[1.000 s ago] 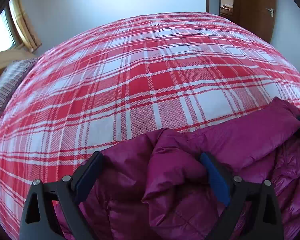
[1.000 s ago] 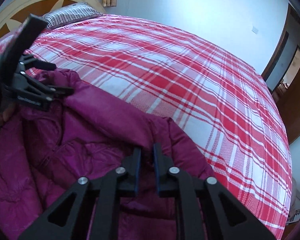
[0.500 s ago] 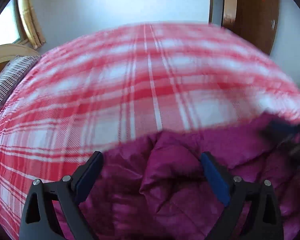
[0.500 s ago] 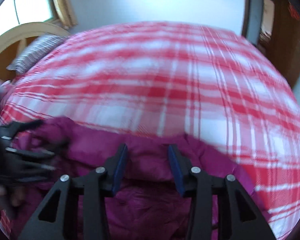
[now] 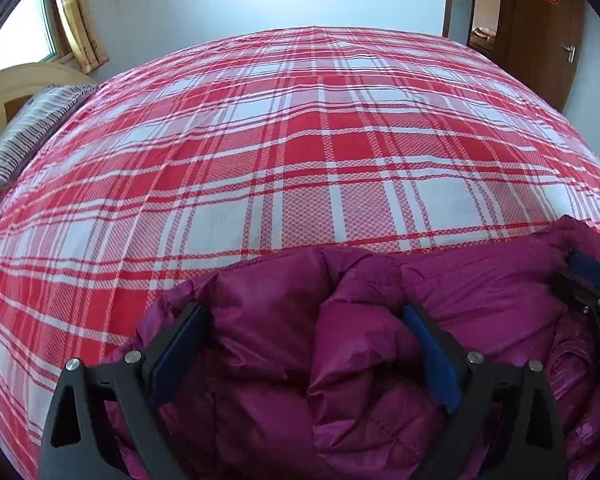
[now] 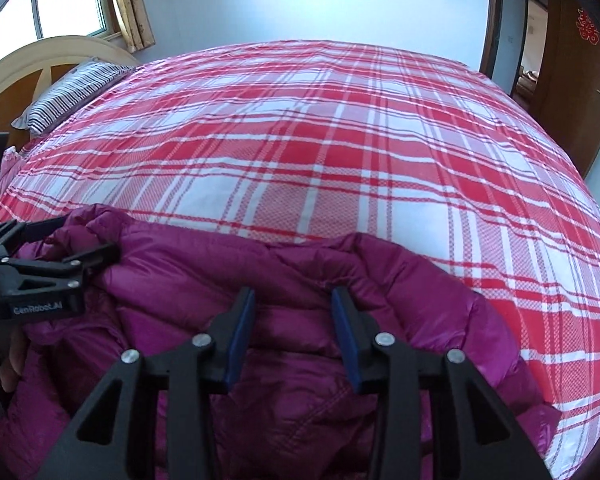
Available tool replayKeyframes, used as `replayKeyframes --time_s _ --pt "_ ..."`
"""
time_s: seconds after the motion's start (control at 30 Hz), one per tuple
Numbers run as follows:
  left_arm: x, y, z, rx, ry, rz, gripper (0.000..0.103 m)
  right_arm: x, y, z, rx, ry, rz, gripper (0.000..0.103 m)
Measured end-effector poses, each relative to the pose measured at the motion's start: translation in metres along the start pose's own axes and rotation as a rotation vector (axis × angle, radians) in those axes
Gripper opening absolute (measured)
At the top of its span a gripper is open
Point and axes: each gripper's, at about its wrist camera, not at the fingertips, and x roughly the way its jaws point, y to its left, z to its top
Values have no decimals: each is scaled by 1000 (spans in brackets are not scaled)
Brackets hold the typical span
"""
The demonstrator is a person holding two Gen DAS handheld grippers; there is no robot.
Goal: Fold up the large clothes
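Nearest the left wrist camera, the left gripper (image 5: 300, 344) stands with its blue-padded jaws spread wide over a rumpled fold of the magenta quilted down jacket (image 5: 360, 360); the pads sit to either side of the bunched fabric, and from this angle they do not seem to press on it. In the right wrist view, the right gripper (image 6: 294, 332) has a narrower gap between its jaws, which are closing at this moment, with a puffed ridge of the same jacket lying between them; the pads look just clear of the fabric, though the fisheye makes contact hard to judge. Each gripper shows in the other's view: the right one pokes in at the far right edge of the left view, over the jacket's upper corner, and the left one sits at the left edge of the right view, with fingers of a hand (image 6: 10, 360) behind its black frame.

The jacket lies heaped along the near edge of the bed, on the red and white plaid bedsheet (image 5: 300, 140) that spreads smooth beyond it. At the far left a striped grey pillow (image 5: 28, 128) rests against a cream curved wooden headboard (image 6: 32, 60), under a window with yellow curtains (image 6: 132, 4). At the far right stands a brown wooden door (image 5: 540, 28).
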Motion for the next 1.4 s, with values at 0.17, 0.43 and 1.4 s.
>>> replayKeyframes --time_s 0.17,0.43,1.4 --pt "1 -5 -8 29 -34 16 98 3 -3 -2 15 -11 8 40" --pt "4 -2 -9 0 -53 -2 101 11 -1 -4 6 -2 3 41" --pt "4 -23 -13 98 -99 160 102 18 12 -4 -41 0 -74 43"
